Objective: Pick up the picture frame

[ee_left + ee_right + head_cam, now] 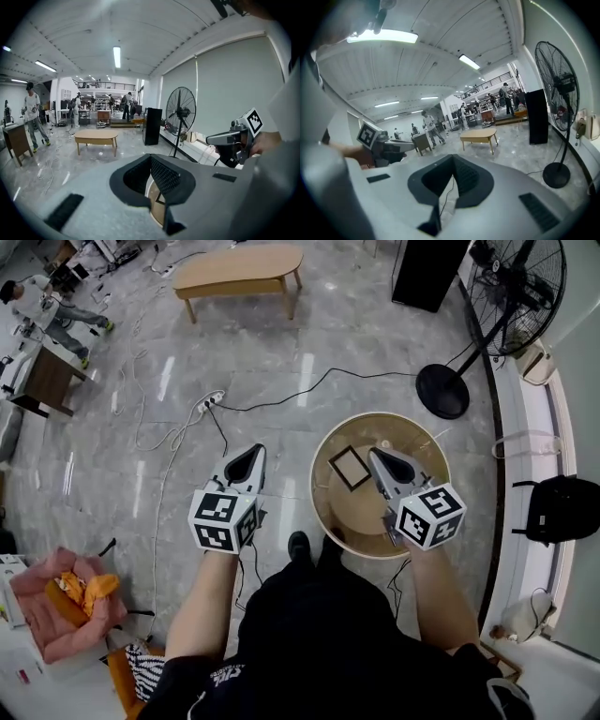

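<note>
**A:** Looking down from over the person's head, where's the thing they're after?

**B:** The small dark-edged rectangular picture frame (350,467) lies flat on the round light-wood table (339,515), towards its far left edge. The right gripper (379,458) hangs over the table with its tip just beside the frame's right side. The left gripper (250,456) is off the table's left edge, over the grey marble floor (281,362).

**A:** And the claws?

**B:** Both are clenched, with nothing in either.

**A:** What does the left gripper's own camera give?

**B:** The left gripper (152,174) has its jaws pressed together and empty. A bit of the table (157,213) shows through the slit under them, but I can't make out the frame there. The right gripper (211,138) sits off to the right. A black pedestal fan (180,112) stands beyond it, by the window wall.

**A:** And the right one's?

**B:** The right gripper (453,180) is likewise clamped on nothing. Floor (525,159) and a black cable (448,194) show beneath the jaws. The left gripper (408,146) is at the left, an oval wooden low table (478,135) is farther off, and the fan (559,89) is on the right.
</note>
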